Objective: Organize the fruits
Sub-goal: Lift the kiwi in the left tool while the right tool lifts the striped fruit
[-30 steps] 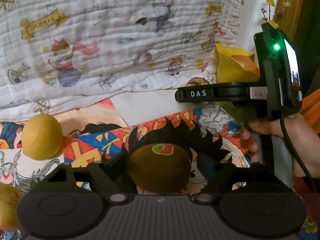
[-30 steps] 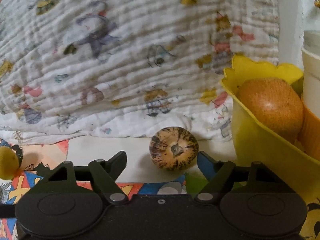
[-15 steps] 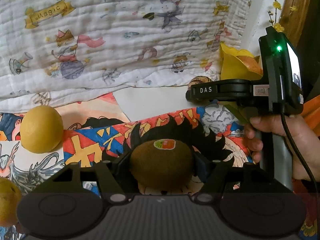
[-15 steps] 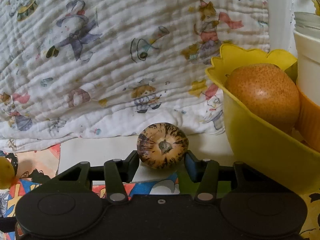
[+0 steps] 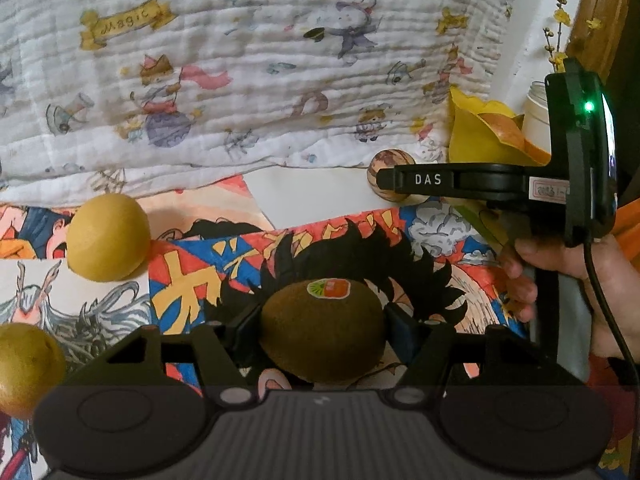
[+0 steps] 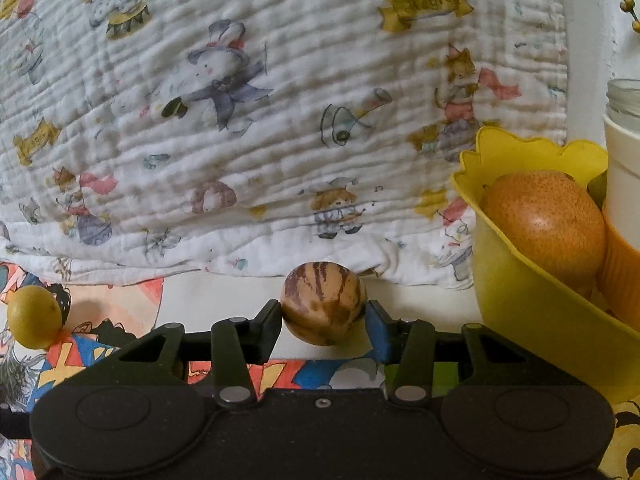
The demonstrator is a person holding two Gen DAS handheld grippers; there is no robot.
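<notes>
My left gripper point(image 5: 320, 330) is shut on a brown kiwi point(image 5: 322, 330) with a sticker, just above the colourful comic-print surface. My right gripper point(image 6: 323, 312) is shut on a small round striped fruit point(image 6: 323, 302) and holds it slightly lifted over a white sheet. In the left wrist view the right gripper point(image 5: 394, 180) shows with the striped fruit point(image 5: 386, 160) behind it. A yellow scalloped bowl point(image 6: 520, 292) to the right holds a brown pear point(image 6: 548, 220). Two yellow fruits point(image 5: 107, 238) point(image 5: 26, 368) lie at the left.
A white printed blanket point(image 5: 240, 80) rises behind the surface. A white jar point(image 6: 624, 160) and an orange ribbed container point(image 6: 620, 272) stand next to the bowl. One yellow fruit also shows in the right wrist view point(image 6: 34, 316).
My right gripper has closed on the striped fruit, which has rolled so its striped side faces the camera. My left gripper keeps holding the kiwi and has shifted slightly.
</notes>
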